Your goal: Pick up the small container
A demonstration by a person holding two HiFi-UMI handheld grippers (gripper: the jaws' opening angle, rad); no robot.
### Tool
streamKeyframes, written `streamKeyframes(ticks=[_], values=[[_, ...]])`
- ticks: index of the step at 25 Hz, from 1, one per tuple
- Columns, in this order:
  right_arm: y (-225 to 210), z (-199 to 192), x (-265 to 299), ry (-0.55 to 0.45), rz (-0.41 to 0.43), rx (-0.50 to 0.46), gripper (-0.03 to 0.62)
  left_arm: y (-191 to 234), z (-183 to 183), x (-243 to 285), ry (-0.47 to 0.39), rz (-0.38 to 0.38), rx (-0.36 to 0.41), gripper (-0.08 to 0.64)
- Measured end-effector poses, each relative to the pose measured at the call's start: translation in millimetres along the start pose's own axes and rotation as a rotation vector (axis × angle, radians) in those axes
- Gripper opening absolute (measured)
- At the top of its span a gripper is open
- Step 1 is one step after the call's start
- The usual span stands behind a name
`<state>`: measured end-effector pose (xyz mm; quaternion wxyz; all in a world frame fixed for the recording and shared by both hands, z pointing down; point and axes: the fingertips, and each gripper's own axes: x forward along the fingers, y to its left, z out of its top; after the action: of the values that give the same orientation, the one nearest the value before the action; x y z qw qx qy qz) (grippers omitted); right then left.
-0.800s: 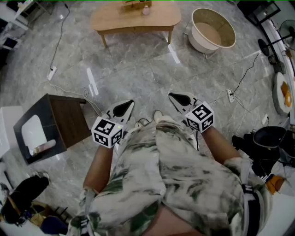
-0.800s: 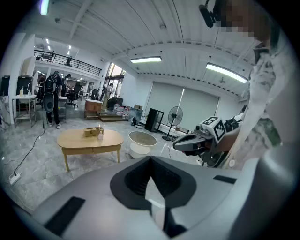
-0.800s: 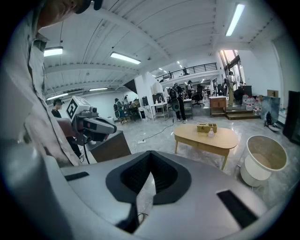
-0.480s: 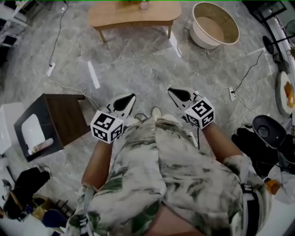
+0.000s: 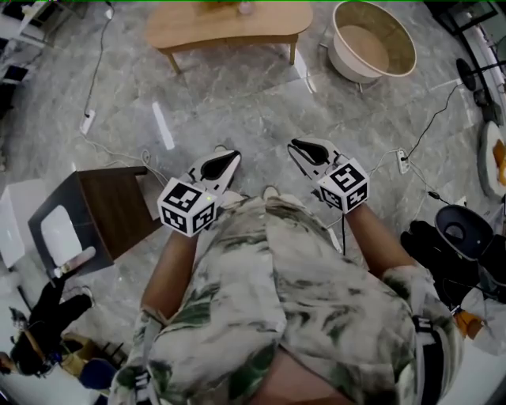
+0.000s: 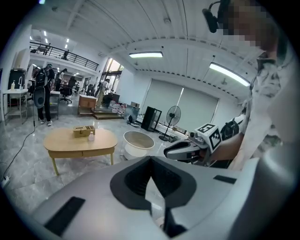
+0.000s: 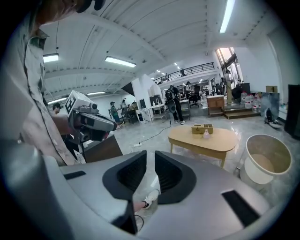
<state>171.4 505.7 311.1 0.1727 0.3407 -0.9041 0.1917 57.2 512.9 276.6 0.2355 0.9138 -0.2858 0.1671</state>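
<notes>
**Head view:** the table (image 5: 198, 32) is sliding toward the top edge compared with a moment ago. The small container (image 5: 246, 8) on it is showing only as a pale spot right at that edge. The left gripper (image 5: 231, 157) and right gripper (image 5: 295, 145) are riding slightly higher in the frame than before. Both are pointing up-frame at the table, well apart from it. The side table (image 5: 118, 206) at the left is drifting lower. This looks like the person is still approaching, with no reach begun yet.

**Left gripper view:** the container is standing on the table at centre left, just beside a box (image 6: 83, 131). This gripper's jaws are meeting at their tips, with nothing between them.

**Right gripper view:** the table is lying right of centre, with the container and box on top. These jaws are standing slightly apart, leaving a narrow empty slot. Either gripper is probably going to need a wider opening before it can take the container.
</notes>
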Motion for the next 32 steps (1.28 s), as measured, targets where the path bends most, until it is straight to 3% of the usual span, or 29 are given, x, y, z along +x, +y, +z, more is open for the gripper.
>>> streamKeyframes(ticks=[2, 7, 21, 27, 32], values=[[-9.9, 2.1, 16.8, 0.008, -0.017, 0.006, 0.099, 20.6, 6.1, 4.0, -0.005, -0.008, -0.004, 0.021], [-44.4, 25.0, 87.4, 0.036, -0.063, 0.018, 0.101, 103.6, 23.4, 24.5, 0.001, -0.057, -0.017, 0.023], [-117.7, 139.8, 298.0, 0.078, -0.172, 0.038, 0.098, 331.7, 101.2, 41.1, 0.032, -0.206, 0.03, 0.021], [-134.7, 156.1, 311.6, 0.064, -0.194, 0.026, 0.12, 343.0, 109.1, 45.7, 0.037, -0.223, 0.031, 0.021], [-174.2, 168.1, 328.6, 0.053, -0.216, 0.032, 0.142, 359.7, 121.5, 63.9, 0.042, -0.231, 0.023, 0.021]])
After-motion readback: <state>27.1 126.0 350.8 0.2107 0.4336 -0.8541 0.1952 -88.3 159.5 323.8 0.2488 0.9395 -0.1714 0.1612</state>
